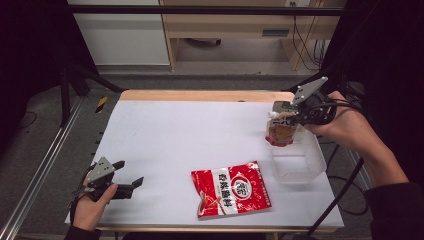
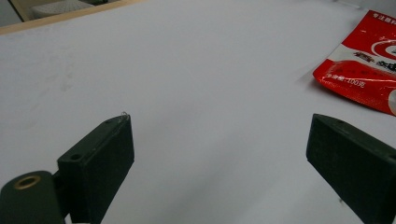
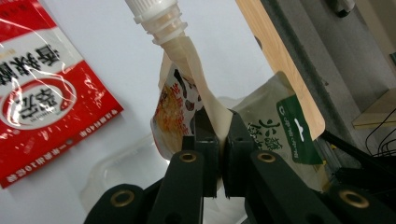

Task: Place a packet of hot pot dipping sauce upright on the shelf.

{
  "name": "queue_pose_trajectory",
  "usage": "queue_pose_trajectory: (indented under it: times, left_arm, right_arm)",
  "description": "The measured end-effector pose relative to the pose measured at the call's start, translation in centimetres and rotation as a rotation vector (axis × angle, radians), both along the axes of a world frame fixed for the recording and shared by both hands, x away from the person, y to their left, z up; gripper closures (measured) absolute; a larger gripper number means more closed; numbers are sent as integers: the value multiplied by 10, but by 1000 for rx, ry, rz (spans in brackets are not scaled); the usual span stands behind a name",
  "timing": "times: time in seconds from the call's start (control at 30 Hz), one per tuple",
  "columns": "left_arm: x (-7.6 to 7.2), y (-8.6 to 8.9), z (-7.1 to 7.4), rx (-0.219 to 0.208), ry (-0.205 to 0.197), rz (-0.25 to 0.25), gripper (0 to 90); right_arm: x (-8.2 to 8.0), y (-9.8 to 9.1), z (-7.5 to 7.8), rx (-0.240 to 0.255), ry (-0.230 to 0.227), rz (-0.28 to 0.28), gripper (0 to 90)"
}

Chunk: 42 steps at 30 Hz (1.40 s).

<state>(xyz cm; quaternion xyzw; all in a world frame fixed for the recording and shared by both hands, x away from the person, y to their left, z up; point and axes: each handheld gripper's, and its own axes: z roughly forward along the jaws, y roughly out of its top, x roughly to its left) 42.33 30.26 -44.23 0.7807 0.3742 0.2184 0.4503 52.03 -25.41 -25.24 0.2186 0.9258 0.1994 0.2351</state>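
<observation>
While the right gripper (image 1: pixel 292 117) is held at the far right of the table (image 1: pixel 165 130), a spouted pouch (image 1: pixel 280 131) is clamped between its jaws. In the right gripper view the two black jaws are seen pressed together on the pouch's (image 3: pixel 187 107) upper edge, just below the white screw cap (image 3: pixel 152 14), and the pouch hangs from that grip. From the high view the pouch is found above the far end of a clear plastic tub (image 1: pixel 300 162), which stands near the table's right edge; whether the pouch's bottom touches the tub cannot be told. A second pack with a green label (image 3: pixel 285 128) is seen just behind the jaws in the right gripper view.

The left gripper (image 1: pixel 129 175) is held at the near left corner of the table, well apart from the pouch. Its jaws are spread wide in the left gripper view, with nothing but bare white tabletop (image 2: pixel 201 84) between them.

A red sachet (image 1: pixel 232 189) is noted lying flat on the table at near centre, just beside the tub's near left corner and untouched by either gripper. Its edge (image 2: pixel 364 70) is visible at the upper right of the left gripper view.
</observation>
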Motion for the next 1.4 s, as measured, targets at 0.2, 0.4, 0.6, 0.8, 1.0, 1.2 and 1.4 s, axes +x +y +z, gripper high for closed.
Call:
queue_pose_trajectory:
  times: [0.2, 0.4, 0.6, 0.8, 1.0, 1.2, 1.4]
  left_arm:
    - [1, 0, 0, 0, -2, 0, 76]
    - [0, -3, -2, 9, 7, -19, 76]
    - [1, -3, -2, 8, 10, -23, 76]
    - [1, -5, -2, 9, 12, -38, 76]
    - [1, -6, -4, 14, 20, -42, 76]
    - [1, -7, -4, 20, 23, -48, 76]
    - [1, -7, -5, 22, 26, -52, 76]
  right_arm:
    - [18, -14, -12, -8, 16, -14, 873]
    - [29, -22, -18, 3, 16, -18, 871]
    - [39, -27, -25, -3, 22, -22, 871]
    - [44, -30, -33, -10, 33, -30, 871]
    - [47, -32, -44, -9, 50, -40, 870]
    - [49, -33, -57, 8, 62, -47, 869]
    - [51, -32, -68, 26, 82, -50, 869]
